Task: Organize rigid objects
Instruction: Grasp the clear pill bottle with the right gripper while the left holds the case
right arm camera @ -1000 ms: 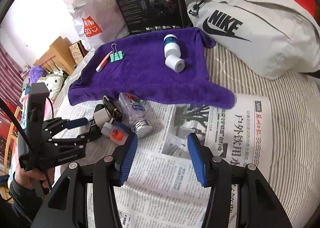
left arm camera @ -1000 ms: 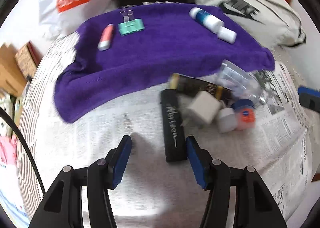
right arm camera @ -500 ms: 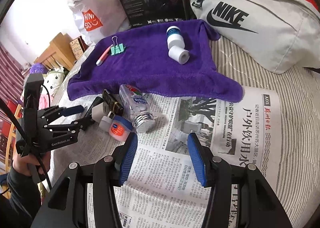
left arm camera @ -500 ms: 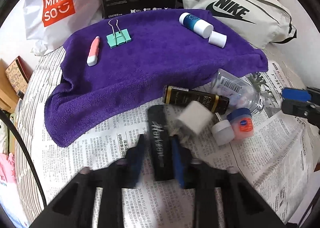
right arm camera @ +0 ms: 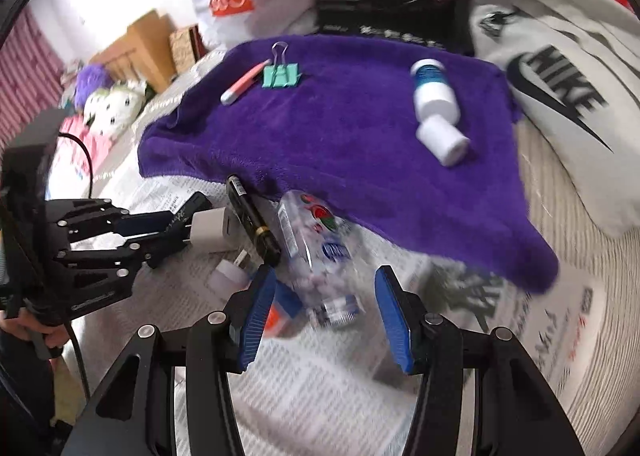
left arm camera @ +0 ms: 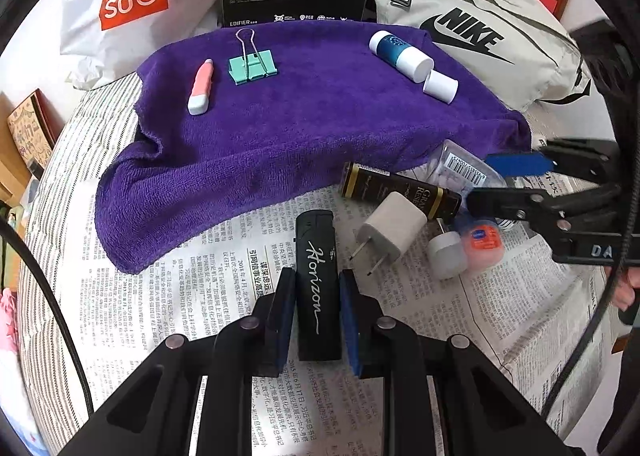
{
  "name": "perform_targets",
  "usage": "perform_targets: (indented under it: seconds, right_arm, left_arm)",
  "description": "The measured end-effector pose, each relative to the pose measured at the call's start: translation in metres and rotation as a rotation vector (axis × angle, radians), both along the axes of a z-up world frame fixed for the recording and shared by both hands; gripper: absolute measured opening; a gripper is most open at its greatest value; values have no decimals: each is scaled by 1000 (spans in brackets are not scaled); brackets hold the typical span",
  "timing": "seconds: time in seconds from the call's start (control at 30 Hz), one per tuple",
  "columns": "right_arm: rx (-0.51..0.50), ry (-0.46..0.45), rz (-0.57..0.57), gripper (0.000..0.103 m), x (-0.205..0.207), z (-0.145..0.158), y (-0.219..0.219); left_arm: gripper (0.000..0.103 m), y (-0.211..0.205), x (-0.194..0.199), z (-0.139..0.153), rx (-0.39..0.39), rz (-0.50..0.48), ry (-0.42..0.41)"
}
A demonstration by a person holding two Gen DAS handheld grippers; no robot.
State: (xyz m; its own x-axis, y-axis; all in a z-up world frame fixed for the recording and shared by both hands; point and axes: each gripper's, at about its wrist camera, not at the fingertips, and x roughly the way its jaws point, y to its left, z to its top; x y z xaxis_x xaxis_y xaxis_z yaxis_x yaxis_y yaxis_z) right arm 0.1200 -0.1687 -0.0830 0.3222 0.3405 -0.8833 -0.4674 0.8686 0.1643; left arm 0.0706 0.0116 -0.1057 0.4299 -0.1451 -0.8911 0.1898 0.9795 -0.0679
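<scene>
Lighter: black, lettered "Horizon", lying on the newspaper just short of the purple towel. A second ago the left gripper stood wide with the lighter off to one side; now its jaws are closed narrow on the lighter's lower half, pads touching both flanks. Judged gripped and ready to lift toward the towel. Right gripper: previously over bare newspaper, well short of the towel; now moved in, jaws wide, straddling the clear bottle at the towel's near edge, not yet closing. Already on the towel: pink pen, green clip, blue-white tube, white cap. Still off the towel, beside its near edge: charger, dark tube, two small jars.
</scene>
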Motion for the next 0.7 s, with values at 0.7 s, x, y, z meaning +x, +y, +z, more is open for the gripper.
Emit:
perform_targets:
  seconds: [0.7]
  right_arm:
    - [-35, 90, -194, 42, -2, -16, -51]
  left_arm:
    - [21, -7, -4, 0, 44, 5, -19]
